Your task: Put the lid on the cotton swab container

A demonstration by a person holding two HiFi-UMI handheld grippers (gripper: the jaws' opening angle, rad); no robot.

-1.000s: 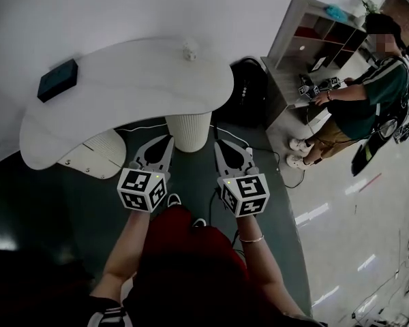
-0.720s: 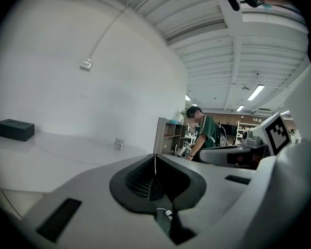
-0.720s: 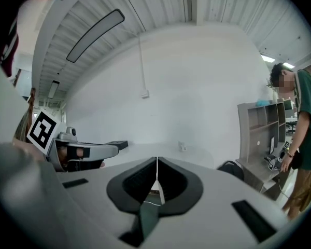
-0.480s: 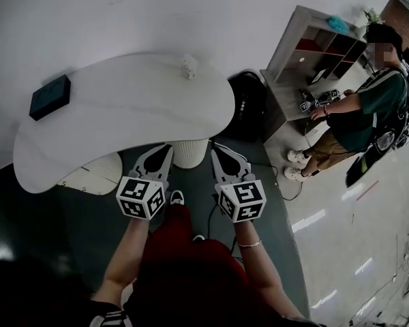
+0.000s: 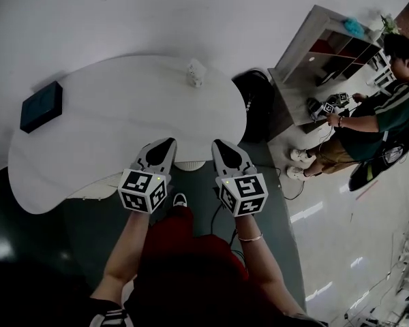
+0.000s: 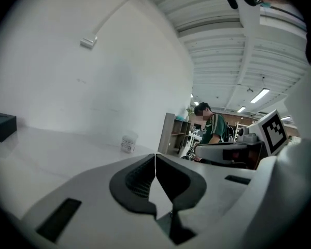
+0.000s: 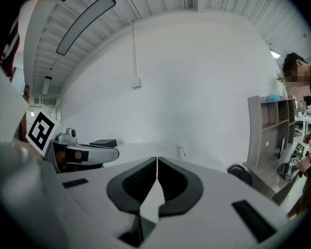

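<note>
Cotton swab container (image 5: pixel 195 72) stands near the far edge of the white table (image 5: pixel 123 121), at twelve o'clock from both grippers and well apart from them (too small to tell whether a lid sits on it). Left gripper (image 5: pixel 165 144) and right gripper (image 5: pixel 221 145) hover over the near edge, jaws pressed together, holding nothing. By my judgement the work is unstarted: finding the lid, lifting it and seating it are all left. A dark box (image 5: pixel 41 105) lies at ten o'clock.

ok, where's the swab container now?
Head view: cotton swab container stands at the far edge of the white table by the wall, right of centre; dark box lies far left.
</note>
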